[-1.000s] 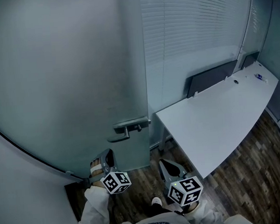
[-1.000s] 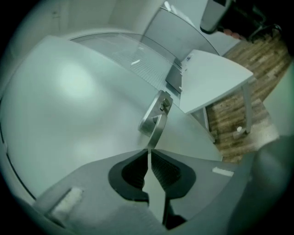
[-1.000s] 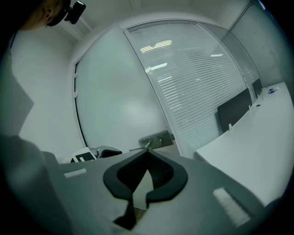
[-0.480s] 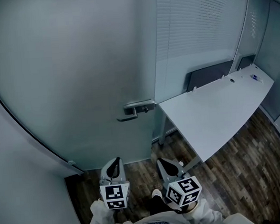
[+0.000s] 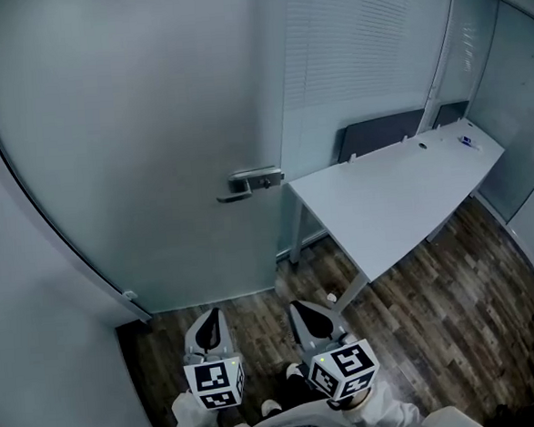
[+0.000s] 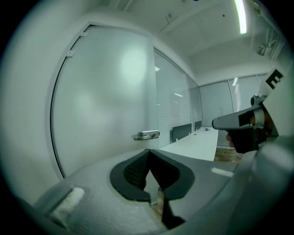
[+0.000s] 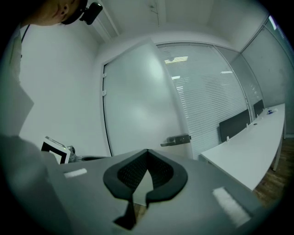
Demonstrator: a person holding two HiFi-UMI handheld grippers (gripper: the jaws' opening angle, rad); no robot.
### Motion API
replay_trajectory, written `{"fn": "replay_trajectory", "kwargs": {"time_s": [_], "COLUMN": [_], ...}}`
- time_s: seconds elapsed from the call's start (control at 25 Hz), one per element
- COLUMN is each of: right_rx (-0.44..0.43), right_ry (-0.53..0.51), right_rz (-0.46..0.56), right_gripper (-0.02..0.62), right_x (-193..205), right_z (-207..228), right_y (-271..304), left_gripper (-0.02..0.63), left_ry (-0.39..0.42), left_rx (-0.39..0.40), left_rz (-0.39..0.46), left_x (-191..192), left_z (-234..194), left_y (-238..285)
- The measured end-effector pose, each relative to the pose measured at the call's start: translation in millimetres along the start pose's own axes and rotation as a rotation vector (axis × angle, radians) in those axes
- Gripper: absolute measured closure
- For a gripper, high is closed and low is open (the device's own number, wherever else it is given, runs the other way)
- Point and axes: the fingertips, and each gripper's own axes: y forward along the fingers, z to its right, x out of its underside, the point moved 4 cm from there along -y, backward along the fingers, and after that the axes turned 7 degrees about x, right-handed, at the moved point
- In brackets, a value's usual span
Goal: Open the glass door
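Observation:
The frosted glass door [image 5: 144, 144] stands ahead with its metal lever handle [image 5: 247, 182] at mid height. Both grippers hang low in the head view, well short of the door and apart from the handle. My left gripper [image 5: 212, 314] is shut with nothing between its jaws. My right gripper [image 5: 300, 306] beside it is also shut and empty. In the left gripper view the lever handle [image 6: 147, 135] shows beyond the closed left gripper [image 6: 148, 152]. In the right gripper view the lever handle [image 7: 177, 139] lies past the closed right gripper [image 7: 147, 152].
A long white desk [image 5: 394, 199] runs along the right, its near corner close to the door's handle side. A glass partition with blinds [image 5: 356, 56] stands behind it. A white wall [image 5: 39, 343] closes the left. Dark wood floor [image 5: 438, 306] lies underfoot.
Both grippers have drawn back from the door, so the handle now sits farther off. The left gripper has rolled upright and now stands level with the right one.

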Motion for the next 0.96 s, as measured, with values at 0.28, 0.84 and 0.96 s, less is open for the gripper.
{"fn": "replay_trajectory", "kwargs": {"time_s": [0.28, 0.84, 0.96], "right_rx": [-0.008, -0.032, -0.038], "right_ry": [0.013, 0.035, 0.037], "right_rz": [-0.022, -0.04, -0.033], "right_gripper": [0.592, 0.592, 0.592], "right_x": [11, -2, -10], "right_z": [14, 50, 50], "right_y": [-21, -51, -54], "left_gripper": [0.604, 0.604, 0.604], "left_ry": [0.048, 0.075, 0.078], "left_rx": [-0.012, -0.011, -0.019], "left_rz": [-0.031, -0.066, -0.07], "left_x": [10, -5, -11], "left_z": [31, 84, 84], "left_y": [-13, -10, -13]}}
